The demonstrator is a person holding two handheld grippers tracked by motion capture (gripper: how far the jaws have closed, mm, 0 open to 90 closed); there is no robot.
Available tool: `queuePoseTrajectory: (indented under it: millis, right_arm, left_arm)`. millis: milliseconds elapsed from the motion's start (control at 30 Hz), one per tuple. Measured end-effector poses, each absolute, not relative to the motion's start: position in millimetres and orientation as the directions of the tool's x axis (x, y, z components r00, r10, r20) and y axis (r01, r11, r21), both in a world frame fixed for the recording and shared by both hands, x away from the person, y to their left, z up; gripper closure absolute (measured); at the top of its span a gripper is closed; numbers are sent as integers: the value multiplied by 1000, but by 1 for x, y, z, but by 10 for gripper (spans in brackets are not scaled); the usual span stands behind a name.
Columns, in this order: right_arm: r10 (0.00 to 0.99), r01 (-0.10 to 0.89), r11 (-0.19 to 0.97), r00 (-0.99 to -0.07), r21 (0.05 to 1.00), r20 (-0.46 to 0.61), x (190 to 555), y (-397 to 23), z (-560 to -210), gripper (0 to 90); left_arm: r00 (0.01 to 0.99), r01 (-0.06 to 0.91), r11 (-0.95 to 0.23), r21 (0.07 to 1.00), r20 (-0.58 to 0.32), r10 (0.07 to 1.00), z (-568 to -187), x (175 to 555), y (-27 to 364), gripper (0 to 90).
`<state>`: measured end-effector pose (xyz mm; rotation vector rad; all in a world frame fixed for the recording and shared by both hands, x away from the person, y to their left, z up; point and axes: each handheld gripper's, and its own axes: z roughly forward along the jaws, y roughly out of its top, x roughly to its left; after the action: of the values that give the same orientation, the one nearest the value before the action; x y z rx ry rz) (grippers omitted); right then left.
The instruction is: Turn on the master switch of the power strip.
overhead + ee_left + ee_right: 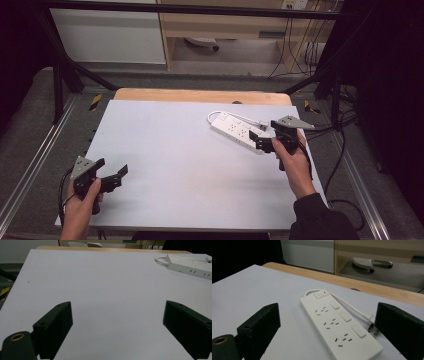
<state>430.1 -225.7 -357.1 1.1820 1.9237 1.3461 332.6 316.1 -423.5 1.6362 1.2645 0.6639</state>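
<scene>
Power strip (338, 328) sits between your right gripper's (261, 140) wide-open, empty jaws — square up over its near end before closing.

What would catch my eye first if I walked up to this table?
Probably the white power strip lying on the pale table at the far right, its cord looped beside it. The right gripper sits right at its near end, jaws wide open. The left gripper waits open at the near left corner.
</scene>
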Motion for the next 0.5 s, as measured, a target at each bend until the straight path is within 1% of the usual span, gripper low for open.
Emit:
queuePoseTrajectory:
  millis: [233, 500]
  right_arm:
    - [872, 370, 123, -484, 921, 77, 415, -239, -368, 58]
    - [866, 364, 139, -495, 921, 65, 398, -249, -383, 64]
  left_arm:
    - [322, 436, -36, 899, -119, 939, -424, 332, 316, 90]
    - [325, 439, -37, 898, -120, 938, -424, 332, 316, 90]
